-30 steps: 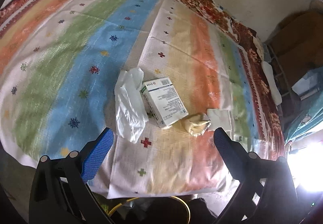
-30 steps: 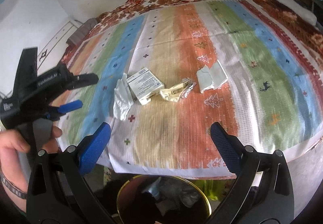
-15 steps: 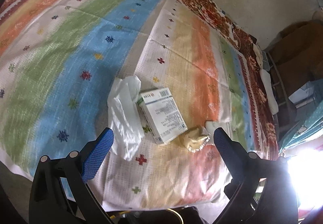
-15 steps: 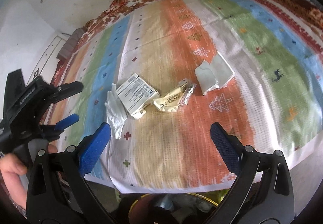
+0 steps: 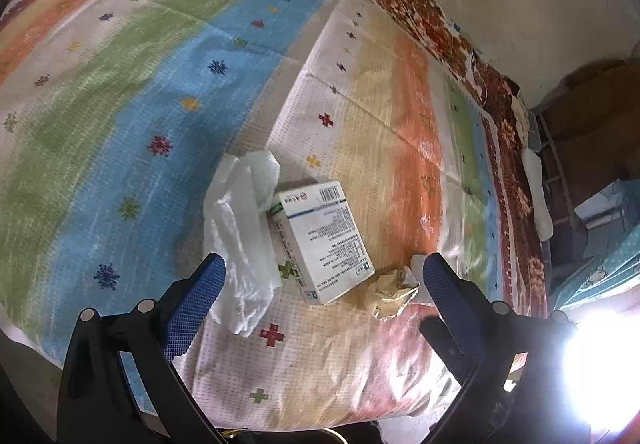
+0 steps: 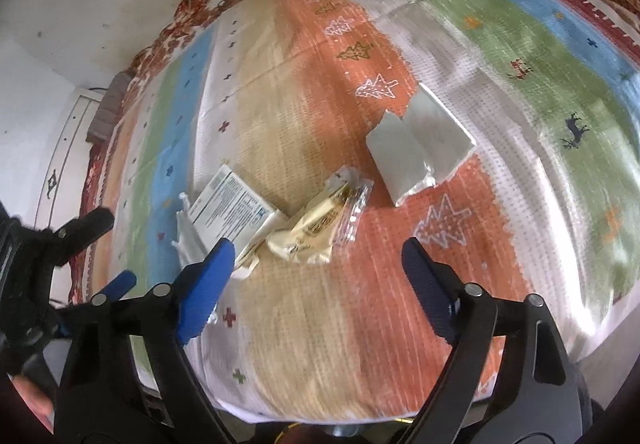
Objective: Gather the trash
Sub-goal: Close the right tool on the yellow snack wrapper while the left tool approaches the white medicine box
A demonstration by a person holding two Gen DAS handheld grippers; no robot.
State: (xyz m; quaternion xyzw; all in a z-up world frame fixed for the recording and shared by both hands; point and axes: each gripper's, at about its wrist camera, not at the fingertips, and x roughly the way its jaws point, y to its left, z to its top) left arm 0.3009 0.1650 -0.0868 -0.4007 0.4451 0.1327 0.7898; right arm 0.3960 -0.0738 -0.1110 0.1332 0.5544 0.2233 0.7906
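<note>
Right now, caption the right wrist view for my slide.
Open right gripper nears yellow wrapper on striped blanket.

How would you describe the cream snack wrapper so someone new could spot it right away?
On the striped blanket, find the litter near its front edge. The cream snack wrapper lies crumpled between the white printed box and the folded grey-white paper. It alone is yellowish, with a clear plastic end.

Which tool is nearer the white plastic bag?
Left. The left tool hangs right over the bag, one pad beside it. The right tool sits further right, nearer the yellow wrapper.
</note>
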